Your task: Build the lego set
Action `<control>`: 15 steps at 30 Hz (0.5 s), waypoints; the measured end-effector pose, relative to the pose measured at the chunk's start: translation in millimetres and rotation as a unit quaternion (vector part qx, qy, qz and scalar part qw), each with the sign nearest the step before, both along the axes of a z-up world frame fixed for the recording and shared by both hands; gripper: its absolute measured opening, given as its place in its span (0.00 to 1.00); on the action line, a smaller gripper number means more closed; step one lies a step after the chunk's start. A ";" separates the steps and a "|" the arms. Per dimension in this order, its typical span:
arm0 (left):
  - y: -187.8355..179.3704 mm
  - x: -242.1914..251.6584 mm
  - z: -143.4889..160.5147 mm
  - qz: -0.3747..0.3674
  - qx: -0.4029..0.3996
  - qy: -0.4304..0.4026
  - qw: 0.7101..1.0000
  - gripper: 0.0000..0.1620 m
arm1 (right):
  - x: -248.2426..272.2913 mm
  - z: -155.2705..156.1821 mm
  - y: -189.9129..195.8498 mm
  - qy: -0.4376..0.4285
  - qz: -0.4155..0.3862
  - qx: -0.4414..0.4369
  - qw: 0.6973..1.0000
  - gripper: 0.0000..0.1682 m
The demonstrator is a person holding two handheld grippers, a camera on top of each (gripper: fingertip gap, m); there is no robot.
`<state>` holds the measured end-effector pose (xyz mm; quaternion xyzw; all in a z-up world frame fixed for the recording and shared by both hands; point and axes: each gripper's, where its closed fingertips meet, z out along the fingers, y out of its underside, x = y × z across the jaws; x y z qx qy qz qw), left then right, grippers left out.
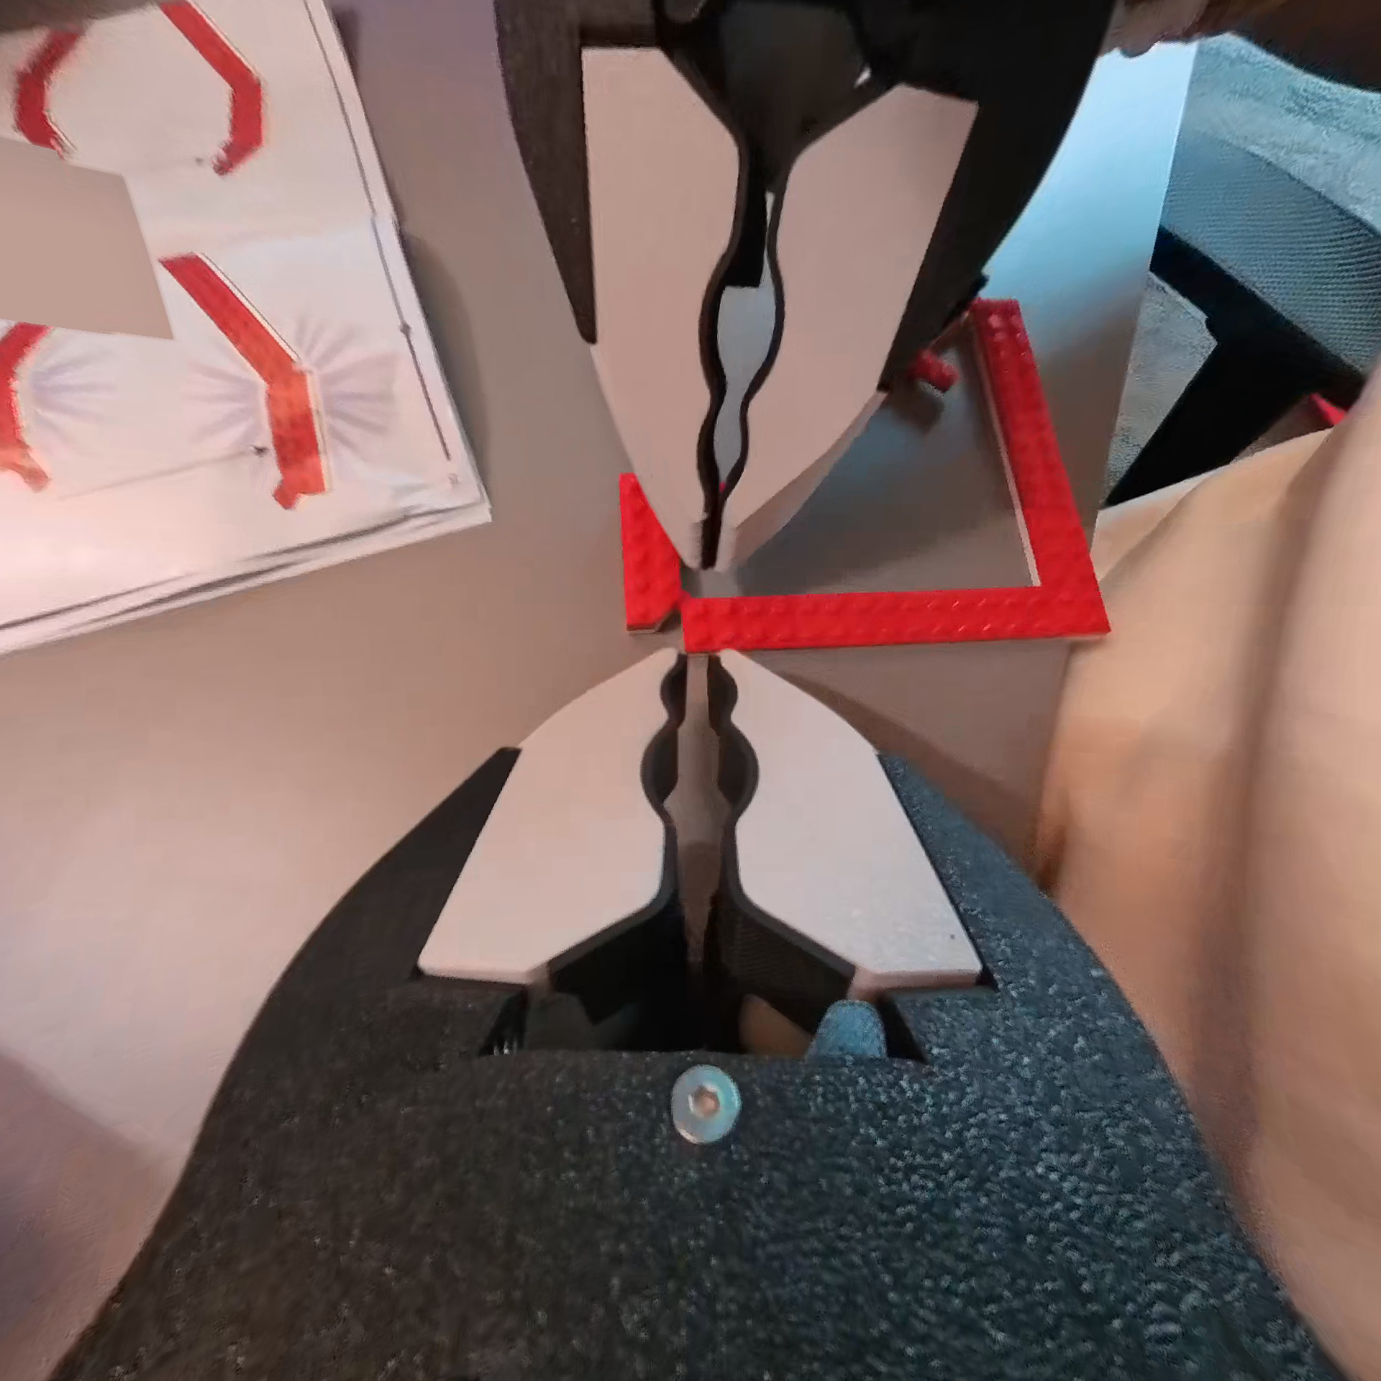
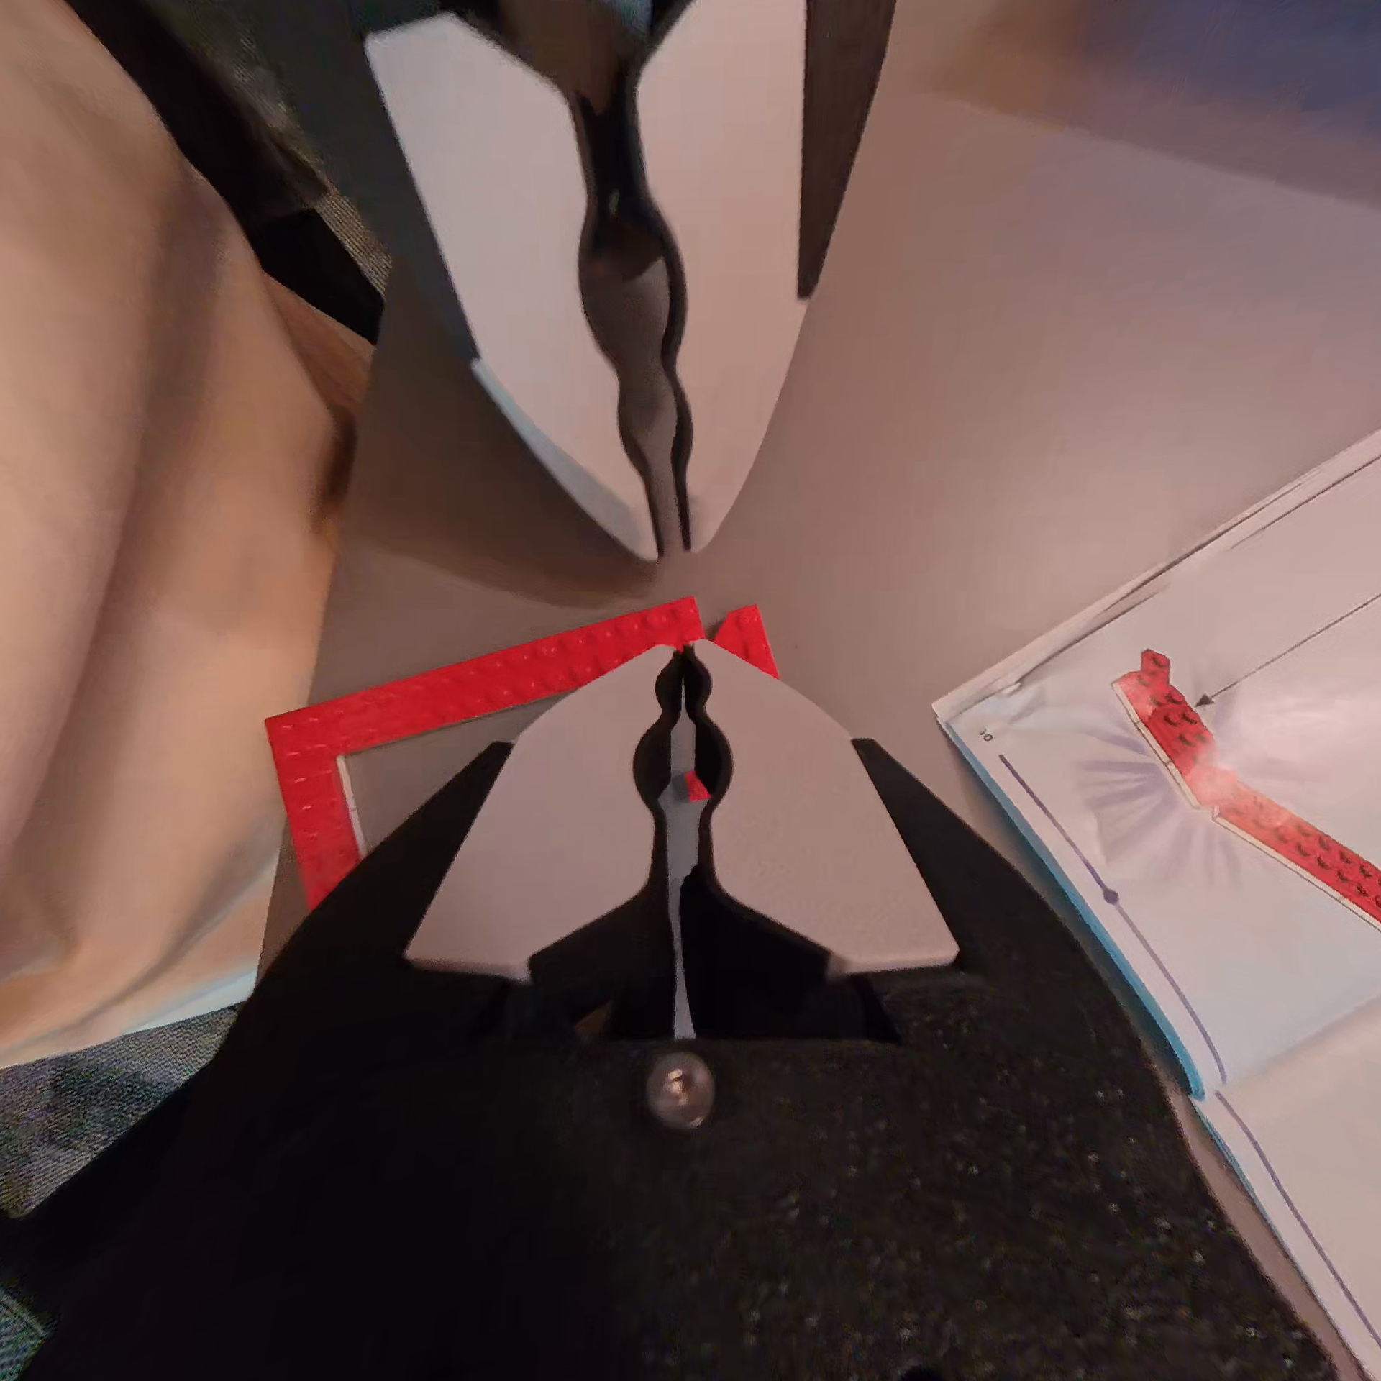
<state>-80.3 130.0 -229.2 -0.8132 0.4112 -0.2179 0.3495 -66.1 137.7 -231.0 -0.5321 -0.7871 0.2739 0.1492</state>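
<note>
A red Lego frame (image 1: 897, 619) lies flat on the grey table, made of thin studded strips joined at a right angle. A short red plate (image 1: 644, 568) lies against its open end. My right gripper (image 1: 706, 557) comes in from the far side, shut, with its tips down at the joint between frame and short plate. My left gripper (image 1: 695, 657) is shut and empty, its tips just short of the frame's near edge. In the right wrist view my right gripper (image 2: 686, 652) covers the end of the frame (image 2: 463, 691), and the left gripper (image 2: 672, 551) points at it from opposite.
An open instruction booklet (image 1: 224, 314) lies on the table to the left, and it also shows at the right of the right wrist view (image 2: 1233, 859). A person's bare limb (image 1: 1233, 822) is close beside the frame. A small red piece (image 1: 934, 370) lies behind the right gripper. A grey chair (image 1: 1285, 187) stands beyond. Both grippers' tips are close together, under 4 cm apart.
</note>
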 end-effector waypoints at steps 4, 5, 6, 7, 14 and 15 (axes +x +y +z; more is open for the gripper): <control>0.3 5.8 -18.5 0.002 -0.011 0.027 1.000 0.02 | -5.1 -9.2 -2.8 -0.020 0.000 0.008 1.000 0.00; -0.2 7.0 -20.8 -0.003 -0.010 0.029 1.000 0.02 | -4.7 -12.2 -2.2 -0.029 0.000 0.015 0.999 0.00; 0.2 7.7 -21.1 -0.002 -0.009 0.027 1.000 0.02 | -4.1 -14.1 -1.4 -0.037 -0.001 0.022 0.999 0.00; 0.6 7.8 -21.0 -0.002 -0.009 0.025 1.000 0.01 | -3.4 -14.6 -1.1 -0.042 -0.002 0.025 0.999 0.00; 1.6 7.7 -21.3 -0.004 -0.007 0.022 1.000 0.00 | -2.0 -15.6 -0.5 -0.083 -0.014 0.026 0.996 0.00; 1.7 7.7 -21.2 -0.004 -0.006 0.022 1.000 0.00 | -2.0 -15.6 -0.6 -0.084 -0.012 0.029 0.996 0.00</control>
